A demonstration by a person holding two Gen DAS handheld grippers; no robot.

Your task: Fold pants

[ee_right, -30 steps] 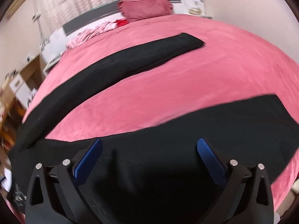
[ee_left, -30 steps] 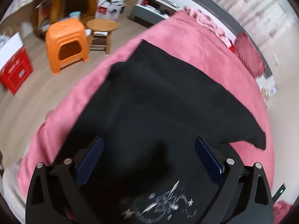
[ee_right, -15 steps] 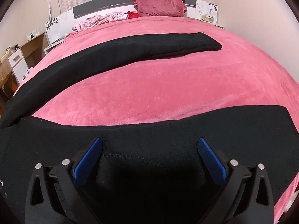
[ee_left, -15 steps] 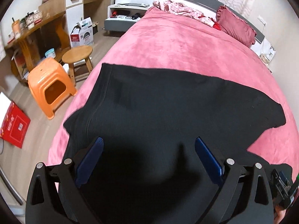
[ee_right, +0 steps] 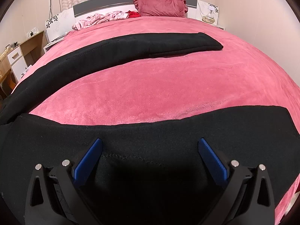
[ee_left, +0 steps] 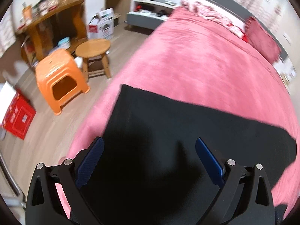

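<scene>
on pink bed (ee_right: 168,86), black pants (ee_right: 150,131) spread flat, legs splayed apart. left gripper (ee_left: 149,150) and right gripper (ee_right: 150,150) held over fabric, jaws wide apart, nothing clamped.

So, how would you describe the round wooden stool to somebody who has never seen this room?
Look at the floor left of the pink bed, before the wooden desk. Two stools stand there side by side. It is the wooden stool with a round seat, not the square orange plastic stool.
</scene>
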